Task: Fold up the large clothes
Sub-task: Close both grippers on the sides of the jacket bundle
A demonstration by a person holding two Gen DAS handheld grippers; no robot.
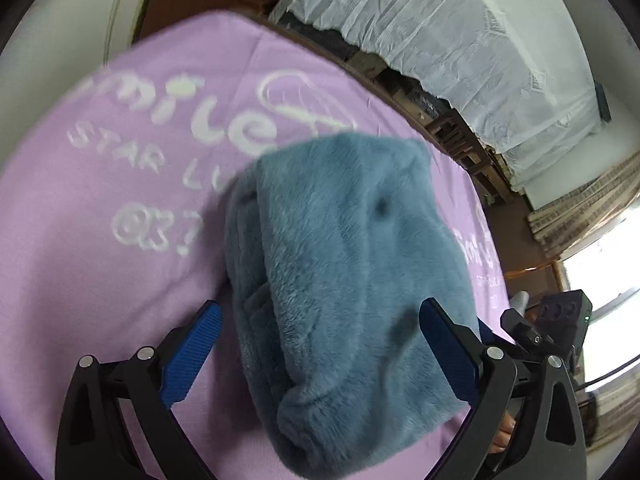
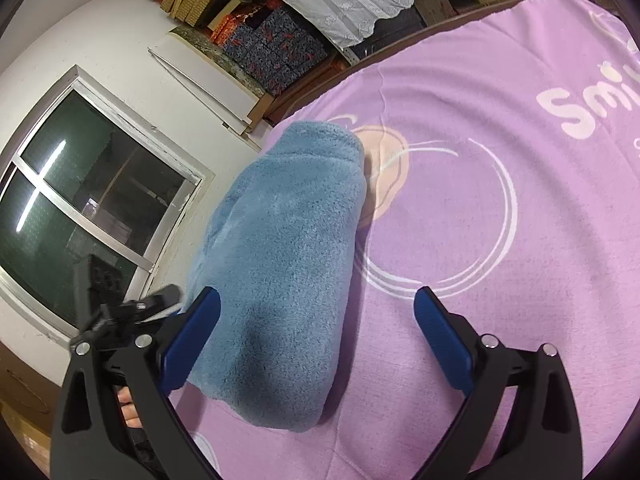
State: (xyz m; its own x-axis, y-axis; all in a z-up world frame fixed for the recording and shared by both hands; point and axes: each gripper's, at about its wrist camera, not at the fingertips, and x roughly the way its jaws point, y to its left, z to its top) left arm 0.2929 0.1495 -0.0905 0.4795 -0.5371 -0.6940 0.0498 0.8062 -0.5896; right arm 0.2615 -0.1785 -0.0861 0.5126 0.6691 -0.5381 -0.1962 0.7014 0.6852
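While both grippers' jaws gape empty, folded blue fleece (image 1: pixel 344 280) covers purple sheet (image 1: pixel 100 280)

A lilac sheet (image 1: pixel 100 280) printed with white letters, a pale ring (image 2: pixel 460 220) and a peach patch (image 2: pixel 390 168) covers the flat surface. Behind it hangs a white lace curtain (image 1: pixel 460 40), with dark shelving (image 1: pixel 452 128) under its hem. In the right wrist view patterned boxes (image 2: pixel 276 52) are stacked against a white wall (image 2: pixel 100 28), next to a window (image 2: pixel 80 200) with a pale frame that reflects a strip light.
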